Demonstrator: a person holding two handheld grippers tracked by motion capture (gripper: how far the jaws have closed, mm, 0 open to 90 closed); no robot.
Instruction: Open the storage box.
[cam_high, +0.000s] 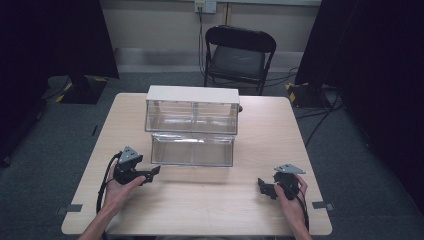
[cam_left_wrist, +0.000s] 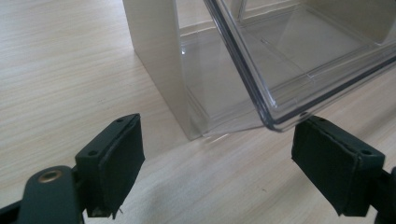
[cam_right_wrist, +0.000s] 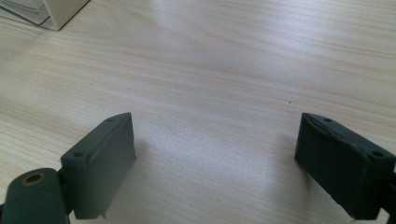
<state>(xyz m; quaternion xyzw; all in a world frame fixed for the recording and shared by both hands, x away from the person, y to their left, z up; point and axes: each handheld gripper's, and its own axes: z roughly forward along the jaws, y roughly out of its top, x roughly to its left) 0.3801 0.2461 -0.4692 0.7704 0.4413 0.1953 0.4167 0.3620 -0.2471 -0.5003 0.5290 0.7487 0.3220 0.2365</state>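
Note:
A small cabinet with a white top and clear front stands at the middle of the wooden table. A clear plastic drawer sticks out from its lower level toward me and looks empty. My left gripper is open just off the drawer's front left corner. In the left gripper view the drawer's corner hangs above the open gripper, beside the cabinet's white side wall. My right gripper is open over bare table at the front right, holding nothing.
A black folding chair stands beyond the table's far edge. Dark curtains hang at both sides of the room. Cables run across the grey floor at the right. A corner of the cabinet shows at the upper left of the right gripper view.

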